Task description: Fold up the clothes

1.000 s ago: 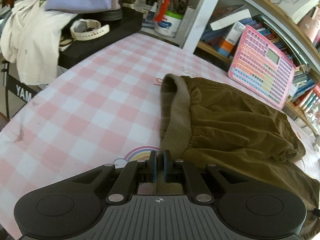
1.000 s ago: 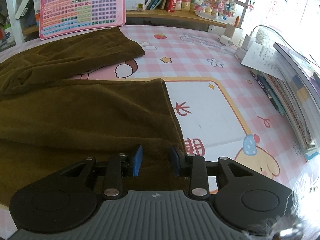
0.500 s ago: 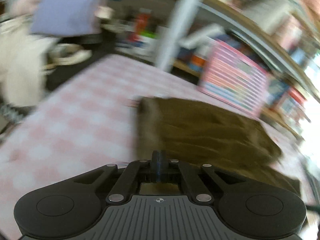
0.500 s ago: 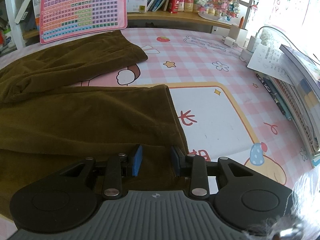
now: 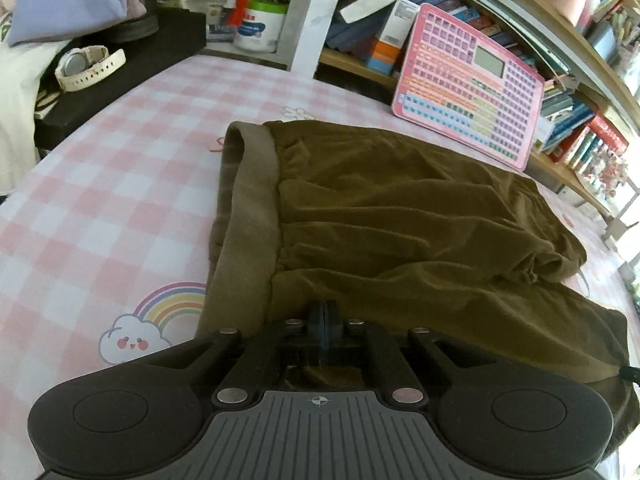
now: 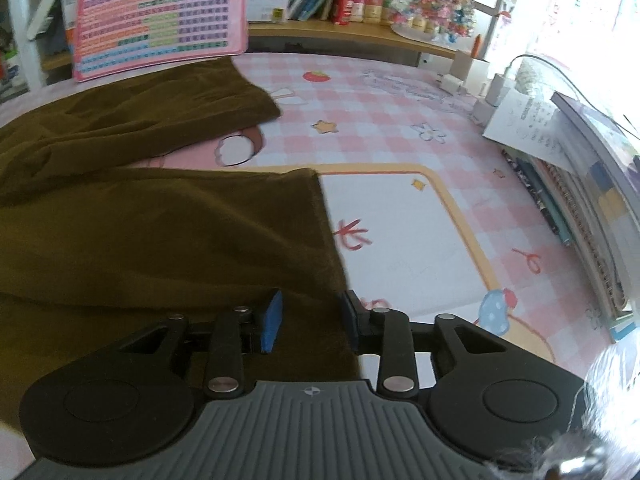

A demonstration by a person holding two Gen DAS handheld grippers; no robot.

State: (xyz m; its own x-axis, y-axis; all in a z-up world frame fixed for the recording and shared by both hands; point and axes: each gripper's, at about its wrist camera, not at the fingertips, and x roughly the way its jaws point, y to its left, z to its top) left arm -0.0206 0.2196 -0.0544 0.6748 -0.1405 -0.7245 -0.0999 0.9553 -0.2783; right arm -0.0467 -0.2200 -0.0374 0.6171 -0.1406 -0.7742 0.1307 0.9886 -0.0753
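Brown velvet trousers [image 5: 400, 216] lie flat on the pink checked table cover [image 5: 100, 184]. Their lighter brown waistband [image 5: 250, 216] runs away from my left gripper [image 5: 325, 318], which is shut on the near waist edge. In the right wrist view the near trouser leg [image 6: 160, 240] ends at a hem, and the far leg [image 6: 160, 120] lies behind it. My right gripper [image 6: 310, 314] is open, its blue pads either side of the near leg's hem corner.
A pink keyboard toy [image 5: 468, 80] leans on the bookshelf behind the trousers. A black box with a white watch [image 5: 86, 66] stands at the left. Books and papers [image 6: 580, 168] line the right edge, with chargers [image 6: 472, 76] at the back.
My left gripper has closed fully on the waist edge and swung to the right, so more of the trousers shows. My right gripper stays open and has shifted slightly over the hem.
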